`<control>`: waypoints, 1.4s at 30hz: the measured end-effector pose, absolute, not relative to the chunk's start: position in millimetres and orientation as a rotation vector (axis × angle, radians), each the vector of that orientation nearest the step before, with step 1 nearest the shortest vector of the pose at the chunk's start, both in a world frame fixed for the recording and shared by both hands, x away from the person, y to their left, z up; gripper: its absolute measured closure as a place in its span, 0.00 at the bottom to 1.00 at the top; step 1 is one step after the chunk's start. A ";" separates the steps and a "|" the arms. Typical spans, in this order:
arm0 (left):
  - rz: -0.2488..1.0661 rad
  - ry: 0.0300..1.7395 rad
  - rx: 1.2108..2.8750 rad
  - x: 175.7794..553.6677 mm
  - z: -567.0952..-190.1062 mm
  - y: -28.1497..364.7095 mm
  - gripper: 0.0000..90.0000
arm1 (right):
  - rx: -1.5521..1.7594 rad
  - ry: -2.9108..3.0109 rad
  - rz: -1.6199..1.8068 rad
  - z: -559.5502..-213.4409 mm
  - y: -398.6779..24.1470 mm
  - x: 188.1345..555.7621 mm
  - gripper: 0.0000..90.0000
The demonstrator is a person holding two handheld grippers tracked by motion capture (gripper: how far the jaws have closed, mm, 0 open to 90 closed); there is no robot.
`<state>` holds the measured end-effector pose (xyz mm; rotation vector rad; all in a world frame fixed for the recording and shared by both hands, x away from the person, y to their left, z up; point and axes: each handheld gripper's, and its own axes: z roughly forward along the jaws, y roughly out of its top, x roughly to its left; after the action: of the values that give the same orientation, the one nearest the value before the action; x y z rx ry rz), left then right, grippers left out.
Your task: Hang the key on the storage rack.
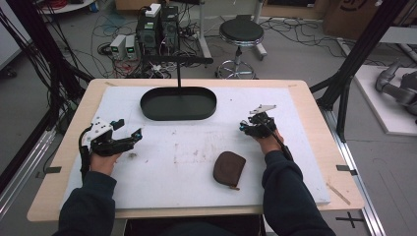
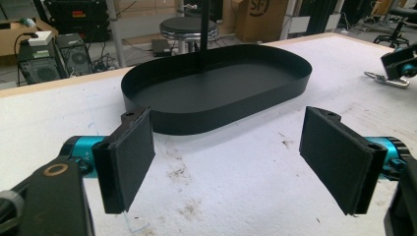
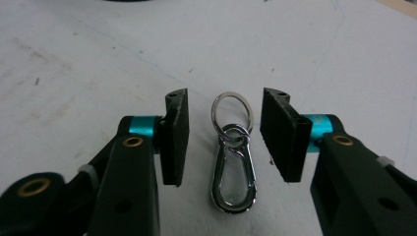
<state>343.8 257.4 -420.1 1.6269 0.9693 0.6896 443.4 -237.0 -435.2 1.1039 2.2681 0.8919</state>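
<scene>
The right tongs (image 3: 223,140) stand open over the worktop (image 1: 305,147), jaws either side of a chrome clip (image 3: 233,169) with a split ring (image 3: 231,109) on its far end. The clip lies flat between the pads, touching neither. It looks like a pick-up is about to start. To do it well, I'd lower until the pads straddle the clip's body, not the loose ring, then close squarely across its narrow width so it can't swivel out.

The left tongs (image 2: 228,157) are open too and hold nothing, aimed at the black tray (image 2: 216,115) just ahead of them; a thin post rises from the tray's middle. A brown pouch (image 1: 228,168) lies on the worktop nearer the person than the right tongs, apart from the clip. Nothing blocks the grasp; the tray post could catch a careless carry
</scene>
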 end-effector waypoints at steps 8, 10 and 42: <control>0.687 0.980 1.629 344.2 -420.6 257.6 0.23 | 1.101 2.298 0.758 -435.9 -224.6 458.1 0.75; 0.687 0.978 1.627 344.1 -420.6 258.0 0.23 | 1.098 2.301 0.733 -435.6 -224.4 457.7 0.85; 0.688 0.992 1.629 343.9 -421.7 259.6 0.23 | 1.153 2.318 0.723 -423.7 -250.5 451.0 1.00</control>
<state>343.9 259.6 -421.7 1.6287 0.9916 0.6882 451.0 -250.5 -423.7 1.1531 2.3180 0.7231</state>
